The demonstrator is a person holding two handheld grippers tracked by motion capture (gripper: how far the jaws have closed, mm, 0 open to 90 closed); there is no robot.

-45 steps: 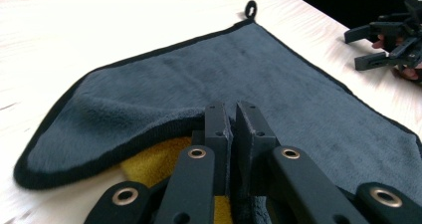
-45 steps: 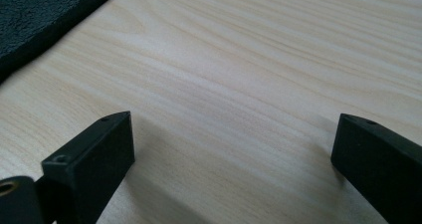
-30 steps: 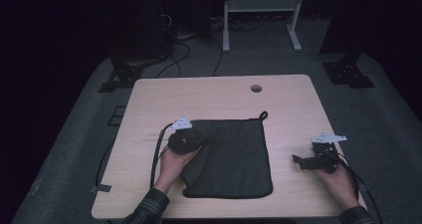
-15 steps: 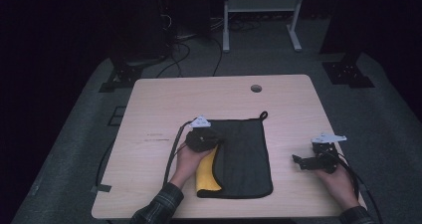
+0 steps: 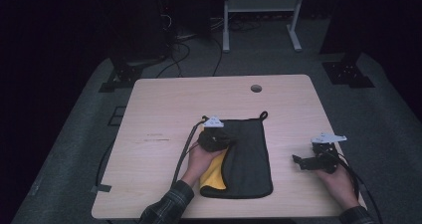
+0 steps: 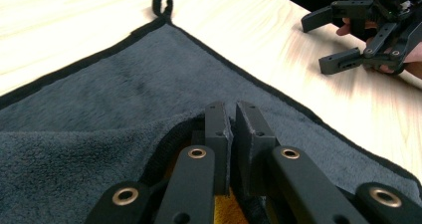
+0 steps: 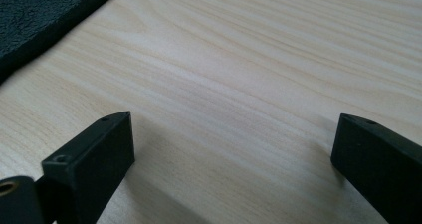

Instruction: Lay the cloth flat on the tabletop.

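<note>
The dark grey cloth [image 5: 249, 154] lies on the middle of the light wooden table [image 5: 159, 109], its long axis running from the near edge toward the far one, with its hanging loop [image 5: 262, 115] at the far right corner. Its left edge is folded over, baring a yellow underside [image 5: 215, 176]. The left gripper [image 6: 230, 134] is clamped on that folded edge. The right gripper [image 5: 303, 163] rests to the cloth's right, jaws wide apart over bare wood. Around the table, the room is dark, with grey carpet [image 5: 74, 149] and cables [image 5: 186, 50]. No writing is legible.
</note>
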